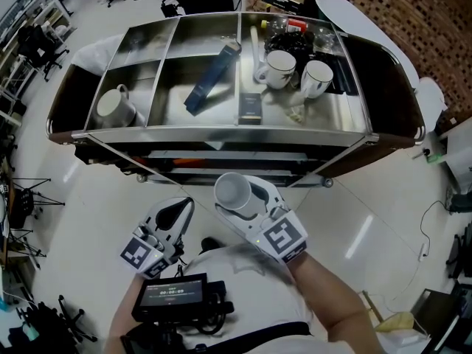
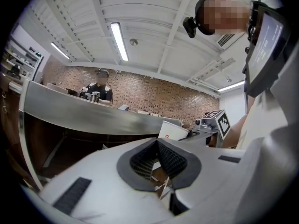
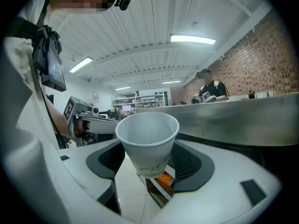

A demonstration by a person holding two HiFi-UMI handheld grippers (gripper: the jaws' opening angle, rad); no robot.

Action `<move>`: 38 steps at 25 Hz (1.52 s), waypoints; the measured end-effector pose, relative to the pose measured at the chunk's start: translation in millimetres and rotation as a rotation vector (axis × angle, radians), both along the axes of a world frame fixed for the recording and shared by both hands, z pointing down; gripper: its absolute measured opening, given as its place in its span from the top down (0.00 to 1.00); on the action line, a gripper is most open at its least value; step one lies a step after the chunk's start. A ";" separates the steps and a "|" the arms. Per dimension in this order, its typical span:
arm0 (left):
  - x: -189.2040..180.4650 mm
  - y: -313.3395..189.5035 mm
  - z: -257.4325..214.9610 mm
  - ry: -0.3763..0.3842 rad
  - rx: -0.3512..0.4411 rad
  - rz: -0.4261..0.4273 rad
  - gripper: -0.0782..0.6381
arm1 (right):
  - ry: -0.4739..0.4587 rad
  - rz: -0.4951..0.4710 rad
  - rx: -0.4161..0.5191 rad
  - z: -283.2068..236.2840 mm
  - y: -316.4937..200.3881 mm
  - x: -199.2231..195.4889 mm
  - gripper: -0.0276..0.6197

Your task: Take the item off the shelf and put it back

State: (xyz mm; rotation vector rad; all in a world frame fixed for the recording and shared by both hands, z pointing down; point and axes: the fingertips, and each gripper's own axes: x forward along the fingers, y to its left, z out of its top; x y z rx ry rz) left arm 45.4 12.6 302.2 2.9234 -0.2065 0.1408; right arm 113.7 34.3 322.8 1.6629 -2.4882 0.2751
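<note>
My right gripper [image 1: 245,199] is shut on a white paper cup [image 1: 235,191] and holds it upright in front of the steel shelf cart [image 1: 221,130], below its front rail. In the right gripper view the cup [image 3: 148,141] stands between the dark pads [image 3: 189,164], its mouth empty. My left gripper [image 1: 178,211] hangs lower left of the cup, shut with nothing in it; its pads [image 2: 174,161] meet in the left gripper view, where the cup [image 2: 172,130] shows beyond them.
The cart's top tray holds two white mugs [image 1: 279,68] [image 1: 317,78], a long blue box [image 1: 212,76], a small dark box [image 1: 251,108] and a white jug [image 1: 116,107] at the left. A person [image 2: 100,85] stands behind the counter. White tiled floor lies around the cart.
</note>
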 end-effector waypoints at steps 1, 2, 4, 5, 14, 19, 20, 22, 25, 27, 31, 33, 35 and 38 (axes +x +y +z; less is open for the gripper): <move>-1.6 -1.8 1.3 0.004 0.010 -0.004 0.89 | -0.001 0.000 -0.001 -0.2 0.0 -0.7 0.48; -3.9 -4.7 3.7 0.008 0.022 -0.012 0.89 | -0.005 0.001 -0.004 -0.5 0.3 -1.3 0.48; -6.5 -8.1 7.4 0.010 0.026 -0.025 0.89 | -0.013 0.003 -0.011 -0.9 1.3 -2.5 0.48; -6.3 -7.9 7.7 0.010 0.024 -0.025 0.89 | -0.013 0.005 -0.010 -0.7 1.7 -2.6 0.48; 2.5 2.9 -3.2 -0.003 0.009 0.029 0.89 | -0.014 0.017 0.004 -2.1 2.4 -1.8 0.48; -1.7 -10.6 1.9 0.034 0.040 0.008 0.89 | -0.018 0.025 0.001 -1.7 -0.2 -0.8 0.48; -0.7 -11.3 1.4 0.041 0.038 0.008 0.89 | -0.019 0.026 -0.001 -1.1 -0.6 -0.4 0.48; 0.9 -11.2 1.3 0.045 0.038 0.014 0.89 | -0.013 0.027 0.003 1.0 -1.2 0.8 0.48; 5.3 -5.0 -2.5 0.032 0.012 0.035 0.89 | -0.018 0.031 -0.005 1.4 -0.6 0.8 0.48; 7.3 -2.0 -4.3 0.024 -0.007 0.045 0.89 | -0.021 0.033 -0.008 2.5 -0.1 0.6 0.48; 6.2 -7.9 4.1 0.023 0.008 0.026 0.89 | -0.012 0.031 -0.020 9.8 0.9 3.6 0.48; 11.0 -4.9 8.2 0.013 -0.015 0.032 0.89 | -0.007 0.026 -0.035 16.2 0.9 5.8 0.48; 17.3 -0.3 13.7 0.007 -0.029 0.047 0.89 | -0.001 0.015 -0.058 25.7 2.1 6.1 0.48; 23.0 -2.2 33.1 -0.019 -0.004 0.039 0.89 | 0.007 0.004 -0.099 42.0 4.2 8.6 0.48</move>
